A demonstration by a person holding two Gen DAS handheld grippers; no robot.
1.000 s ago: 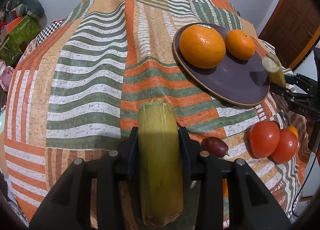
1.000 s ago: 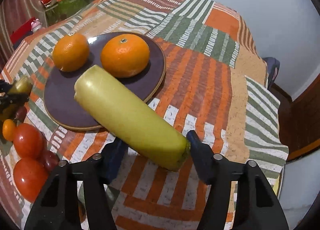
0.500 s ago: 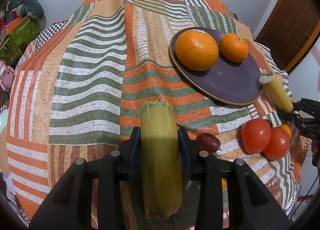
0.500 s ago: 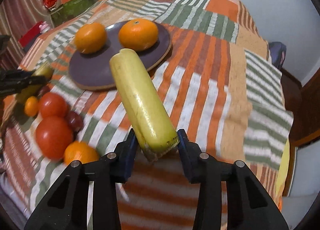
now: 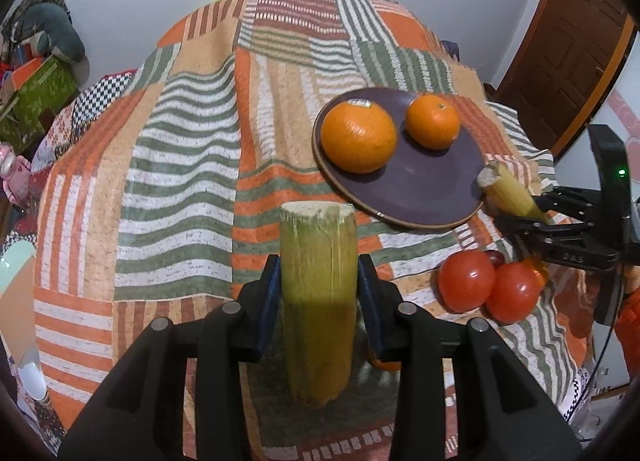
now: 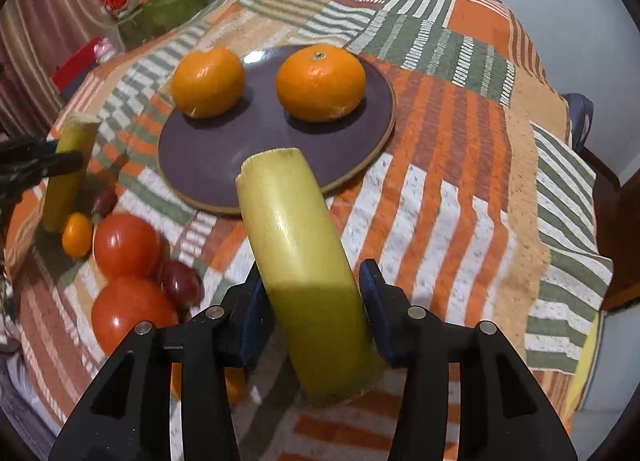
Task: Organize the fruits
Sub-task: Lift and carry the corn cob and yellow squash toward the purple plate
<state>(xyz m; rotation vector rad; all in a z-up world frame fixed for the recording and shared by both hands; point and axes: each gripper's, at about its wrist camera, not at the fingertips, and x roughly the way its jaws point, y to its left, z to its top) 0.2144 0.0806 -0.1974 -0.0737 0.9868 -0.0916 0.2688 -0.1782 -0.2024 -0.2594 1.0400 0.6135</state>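
**A:** Both hands are loaded! The left gripper is clamped on a greenish cane piece, held upright over the striped cloth, pads pressed on both sides.

**B:** And the right gripper? Its jaws have just been opening a touch, with a yellow cane piece between them. The left pad touches it; on the right I see a sliver of gap, so I can't call that grip firm.

**A:** Progress check: two oranges sit on the purple plate.

**B:** Plenty left, I'd say. The tomatoes, a small orange fruit and dark red fruits lie loose on the cloth beside the plate, and neither cane piece is set down yet.
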